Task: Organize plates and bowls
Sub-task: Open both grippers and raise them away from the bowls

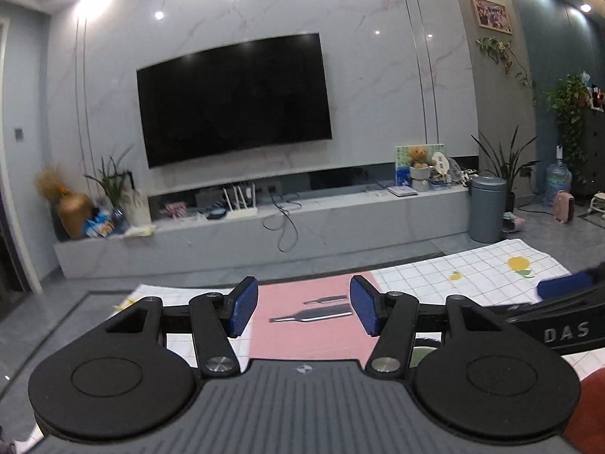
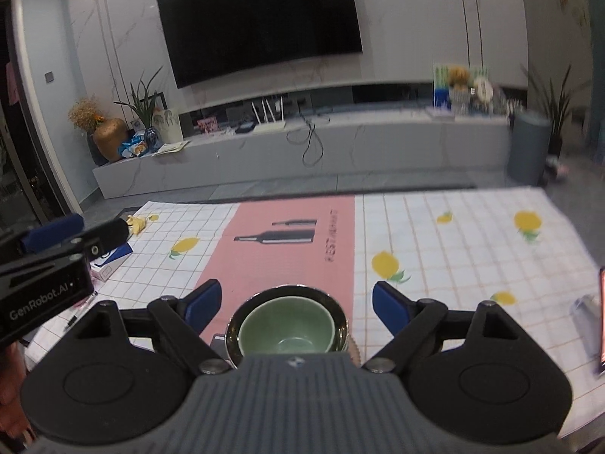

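We've got both grippers, left [image 1: 300, 308] and right [image 2: 297, 304], spread wide, empty; green bowl [image 2: 287, 327] sits nested in the darker bowl [image 2: 342, 319], so stacking's probably done.

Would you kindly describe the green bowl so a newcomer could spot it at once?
Start at the pink strip printed with bottles, running down the checked lemon tablecloth. At its near end, between the right gripper's open fingers, the green bowl nests inside a dark glossy-rimmed bowl. It is the only pale green dish.

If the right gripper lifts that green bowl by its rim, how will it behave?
Green bowl looks glazed, so probably slippery against the right gripper pads. It sits nested in a dark bowl, which may drag along. Likely rigid and chip-prone.
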The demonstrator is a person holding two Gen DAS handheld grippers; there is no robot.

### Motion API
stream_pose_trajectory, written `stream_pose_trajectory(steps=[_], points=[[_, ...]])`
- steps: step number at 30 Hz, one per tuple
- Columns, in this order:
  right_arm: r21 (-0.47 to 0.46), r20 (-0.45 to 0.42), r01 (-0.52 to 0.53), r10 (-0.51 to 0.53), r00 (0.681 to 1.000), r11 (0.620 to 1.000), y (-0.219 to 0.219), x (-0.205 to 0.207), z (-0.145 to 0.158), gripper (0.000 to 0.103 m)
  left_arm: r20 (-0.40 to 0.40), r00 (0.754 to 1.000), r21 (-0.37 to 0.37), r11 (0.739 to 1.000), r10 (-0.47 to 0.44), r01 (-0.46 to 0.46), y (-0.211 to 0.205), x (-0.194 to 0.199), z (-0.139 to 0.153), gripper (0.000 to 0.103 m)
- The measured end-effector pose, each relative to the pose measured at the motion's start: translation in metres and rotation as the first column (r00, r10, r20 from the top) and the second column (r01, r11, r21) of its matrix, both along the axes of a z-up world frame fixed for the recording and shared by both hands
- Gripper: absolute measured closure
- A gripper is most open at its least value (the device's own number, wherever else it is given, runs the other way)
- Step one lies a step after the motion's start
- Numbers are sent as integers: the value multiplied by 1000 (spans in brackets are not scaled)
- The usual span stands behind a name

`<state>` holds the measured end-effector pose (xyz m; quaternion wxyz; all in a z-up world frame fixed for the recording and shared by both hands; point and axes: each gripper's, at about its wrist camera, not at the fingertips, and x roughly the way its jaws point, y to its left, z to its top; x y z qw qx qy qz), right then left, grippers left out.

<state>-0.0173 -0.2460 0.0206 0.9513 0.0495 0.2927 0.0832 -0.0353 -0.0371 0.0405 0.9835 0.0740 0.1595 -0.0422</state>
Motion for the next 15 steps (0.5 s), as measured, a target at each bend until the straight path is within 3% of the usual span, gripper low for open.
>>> stream_pose_trajectory(steps=[5, 10, 15], points=[[-66, 75, 11, -6, 997, 998, 13, -26, 6, 11, 2, 1000, -19, 1000, -4, 4, 0, -8, -3, 31], [-135, 127, 34, -17, 992, 990, 26, -41, 3, 6, 42, 998, 64, 997, 40, -43, -8, -14, -8, 21], [-191, 113, 46, -24, 993, 981, 34, -42, -8, 6, -17, 998, 68, 996, 55, -53, -10, -4, -19, 20]])
